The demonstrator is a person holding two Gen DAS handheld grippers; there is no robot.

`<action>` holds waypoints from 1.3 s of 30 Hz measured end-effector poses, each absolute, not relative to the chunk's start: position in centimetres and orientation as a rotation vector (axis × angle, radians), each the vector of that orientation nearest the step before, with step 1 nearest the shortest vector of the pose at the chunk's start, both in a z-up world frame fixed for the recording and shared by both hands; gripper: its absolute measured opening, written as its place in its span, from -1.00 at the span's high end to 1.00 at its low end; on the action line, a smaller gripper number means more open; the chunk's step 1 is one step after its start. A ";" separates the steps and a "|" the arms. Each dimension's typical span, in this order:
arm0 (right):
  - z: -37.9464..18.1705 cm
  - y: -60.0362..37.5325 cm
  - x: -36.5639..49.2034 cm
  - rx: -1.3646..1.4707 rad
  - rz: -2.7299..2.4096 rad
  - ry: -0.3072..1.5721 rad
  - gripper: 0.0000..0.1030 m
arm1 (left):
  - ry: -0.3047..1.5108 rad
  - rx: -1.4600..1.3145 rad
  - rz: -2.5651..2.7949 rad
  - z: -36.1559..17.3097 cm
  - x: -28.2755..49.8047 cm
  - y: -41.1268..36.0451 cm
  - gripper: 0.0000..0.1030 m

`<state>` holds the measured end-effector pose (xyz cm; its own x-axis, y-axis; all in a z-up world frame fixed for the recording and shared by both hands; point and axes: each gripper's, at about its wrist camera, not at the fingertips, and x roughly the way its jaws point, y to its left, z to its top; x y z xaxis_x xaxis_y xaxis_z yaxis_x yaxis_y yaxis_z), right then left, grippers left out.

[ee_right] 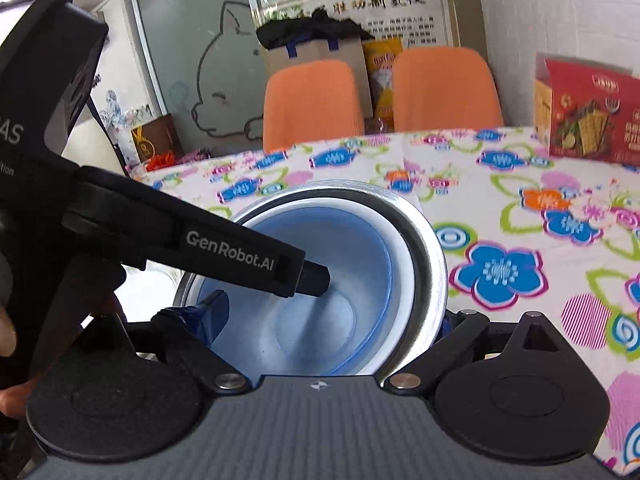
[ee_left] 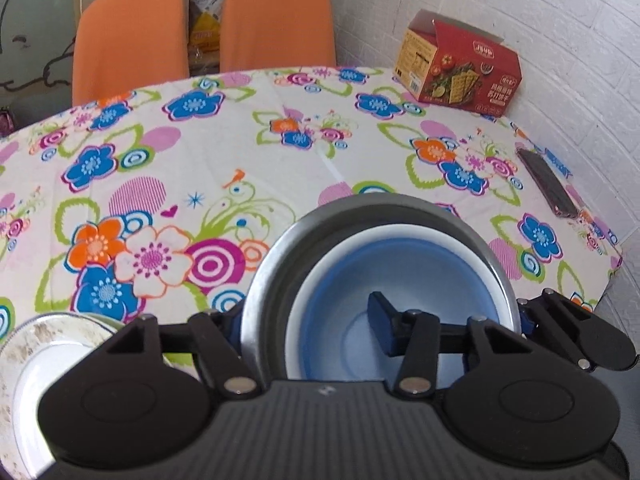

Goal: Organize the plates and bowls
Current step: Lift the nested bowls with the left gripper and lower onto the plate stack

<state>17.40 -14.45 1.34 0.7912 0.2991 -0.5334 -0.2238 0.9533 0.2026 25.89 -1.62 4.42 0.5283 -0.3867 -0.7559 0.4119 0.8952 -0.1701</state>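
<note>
Nesting is partly done: the blue bowl (ee_left: 400, 280) sits inside the steel bowl (ee_left: 264, 280) on the table (ee_left: 240, 160), while a patterned plate (ee_left: 40, 344) lies apart at the left, seemingly unsorted. The left hand-held gripper (ee_left: 316, 320) straddles the steel rim with one finger inside the blue bowl, apparently clamped on both walls. The right hand-held gripper (ee_right: 320, 320) spans the stack, fairly wide. Only the left view shows the plate; only the right shows the other gripper's body.
</note>
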 end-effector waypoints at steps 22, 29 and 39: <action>5.1 0.3 17.0 0.056 0.669 0.522 -0.65 | 0.796 -0.099 -0.090 8.4 19.1 16.0 0.01; 3.8 1.5 19.2 0.065 0.659 0.588 -0.66 | 0.815 -0.130 -0.069 6.9 21.4 17.8 -0.02; 0.6 1.3 19.3 0.083 0.629 0.691 -0.66 | 0.905 -0.157 -0.116 2.1 22.2 17.2 -0.01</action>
<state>19.33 1.28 0.57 0.5948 0.5674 -0.5695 -0.5141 0.8131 0.2731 22.24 17.25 2.15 0.6123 -0.1662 -0.7730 0.0341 0.9823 -0.1842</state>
